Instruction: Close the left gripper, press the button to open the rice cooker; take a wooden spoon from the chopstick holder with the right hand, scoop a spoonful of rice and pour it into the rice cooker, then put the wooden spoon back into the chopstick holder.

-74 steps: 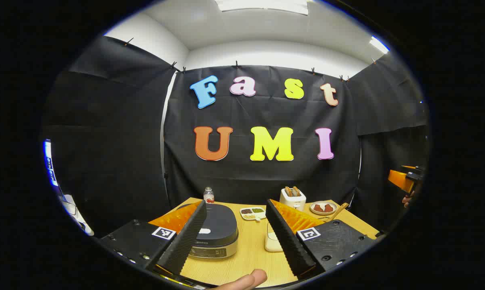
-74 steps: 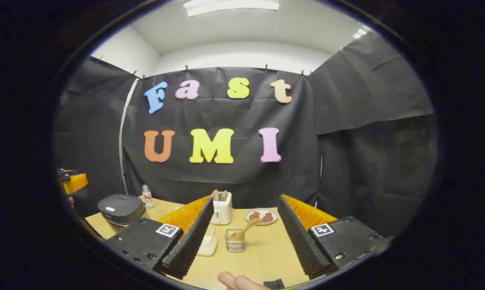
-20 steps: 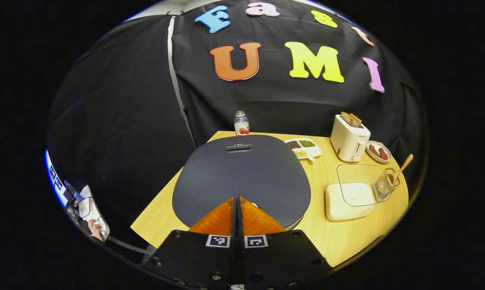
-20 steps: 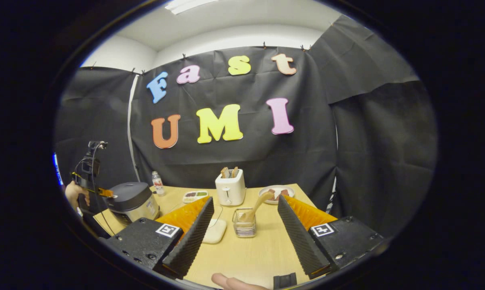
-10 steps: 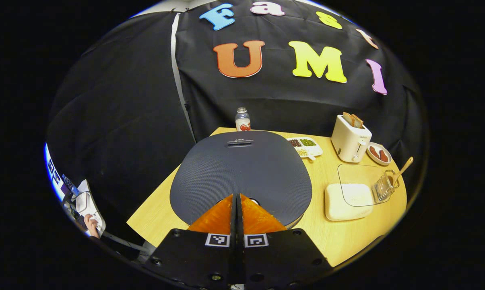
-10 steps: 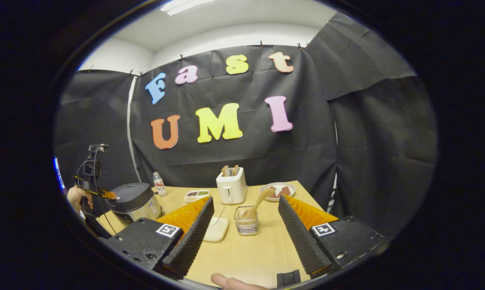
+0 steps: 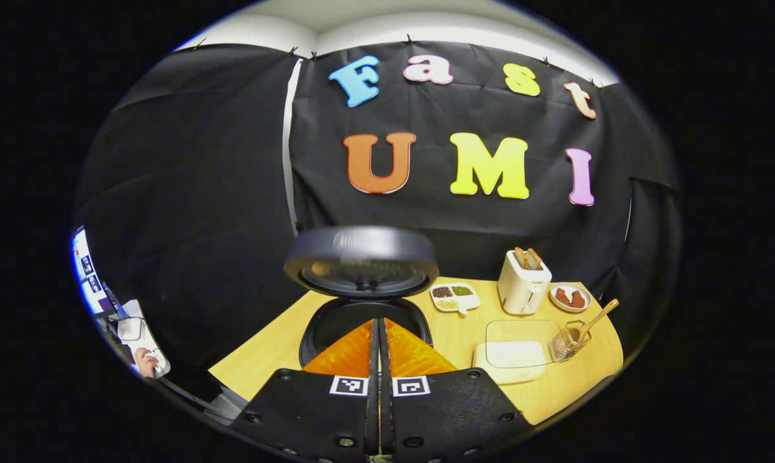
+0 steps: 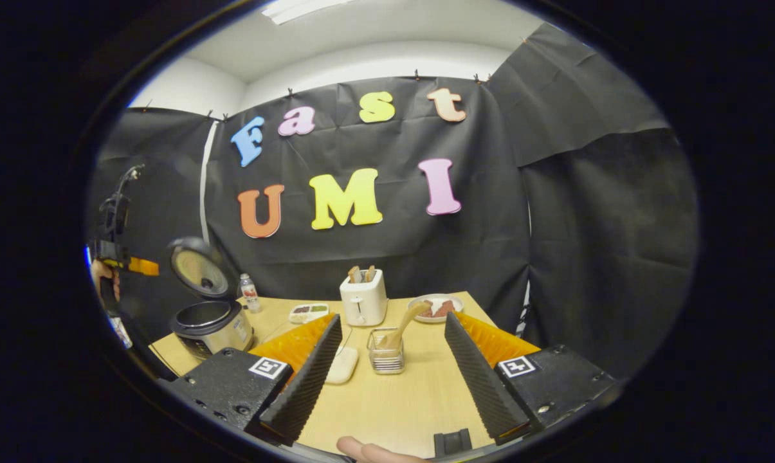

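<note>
The rice cooker (image 7: 361, 321) stands open, its round lid (image 7: 361, 260) tipped up behind the dark pot. My left gripper (image 7: 379, 331) is shut with nothing in it, its fingers pressed together just in front of the pot's rim. In the right gripper view the open cooker (image 8: 210, 325) sits at the table's left, and the left gripper (image 8: 143, 266) hangs above and left of it. A wooden spoon (image 8: 406, 323) leans in the wire chopstick holder (image 8: 387, 359). My right gripper (image 8: 392, 318) is open, a little short of the holder. A white rice box (image 8: 342, 365) lies left of the holder.
On the wooden table (image 8: 400, 405) stand a white toaster (image 8: 363, 297) with bread, a plate (image 8: 435, 305) of brown pieces, a divided dish of beans (image 8: 309, 312) and a small bottle (image 8: 250, 292). A thumb (image 8: 368, 450) shows at the bottom edge.
The rice cooker's lid has sprung up and the pot is now open. My left gripper, still shut, has lifted off the lid and risen. The right gripper barely moved.
</note>
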`<state>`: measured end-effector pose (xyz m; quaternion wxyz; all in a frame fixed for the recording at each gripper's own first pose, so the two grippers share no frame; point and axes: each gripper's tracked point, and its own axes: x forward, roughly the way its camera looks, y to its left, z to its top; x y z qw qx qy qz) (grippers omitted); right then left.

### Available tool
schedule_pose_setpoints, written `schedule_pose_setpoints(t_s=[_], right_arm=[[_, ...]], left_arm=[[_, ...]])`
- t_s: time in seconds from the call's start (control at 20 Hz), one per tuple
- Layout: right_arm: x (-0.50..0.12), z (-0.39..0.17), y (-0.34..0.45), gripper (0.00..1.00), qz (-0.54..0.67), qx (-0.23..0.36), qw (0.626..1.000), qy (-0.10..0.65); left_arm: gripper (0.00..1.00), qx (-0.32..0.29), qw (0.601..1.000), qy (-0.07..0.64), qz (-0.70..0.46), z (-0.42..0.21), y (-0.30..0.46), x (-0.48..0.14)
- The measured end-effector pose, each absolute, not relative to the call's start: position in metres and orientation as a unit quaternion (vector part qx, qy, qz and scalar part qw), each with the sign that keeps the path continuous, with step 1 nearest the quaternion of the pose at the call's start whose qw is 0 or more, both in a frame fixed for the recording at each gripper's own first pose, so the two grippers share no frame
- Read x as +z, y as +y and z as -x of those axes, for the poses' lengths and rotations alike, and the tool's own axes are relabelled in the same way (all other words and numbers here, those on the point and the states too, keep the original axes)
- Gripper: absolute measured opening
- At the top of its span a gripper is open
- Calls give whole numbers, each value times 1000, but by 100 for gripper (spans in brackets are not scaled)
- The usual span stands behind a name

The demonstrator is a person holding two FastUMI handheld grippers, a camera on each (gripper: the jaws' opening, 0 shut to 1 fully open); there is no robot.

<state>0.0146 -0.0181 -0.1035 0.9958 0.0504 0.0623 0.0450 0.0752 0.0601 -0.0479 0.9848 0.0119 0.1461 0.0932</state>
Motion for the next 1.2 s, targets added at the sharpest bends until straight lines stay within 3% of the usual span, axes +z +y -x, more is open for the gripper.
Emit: schedule_pose_setpoints(t_s=[0.25, 0.3, 0.5, 0.75, 0.95, 1.2], right_arm=[[-102, -11, -16, 100, -45, 46, 996, 63], [-103, -12, -15, 100, -44, 46, 996, 63], [-107, -22, -12, 100, -49, 43, 996, 61], [-137, -60, -4, 100, -50, 40, 995, 75], [-162, -100, 16, 100, -72, 72, 991, 92], [-195, -156, 6, 100, -84, 55, 988, 116]], left_arm=[[80, 91, 988, 125, -8, -55, 53, -35], [87, 91, 988, 122, -8, -54, 52, -33], [94, 96, 989, 110, -10, -41, 52, -33], [94, 74, 995, 61, -10, -21, 30, -30], [94, 60, 998, 26, -14, -3, 13, -32], [93, 33, 999, -1, 3, 9, -7, -43]])
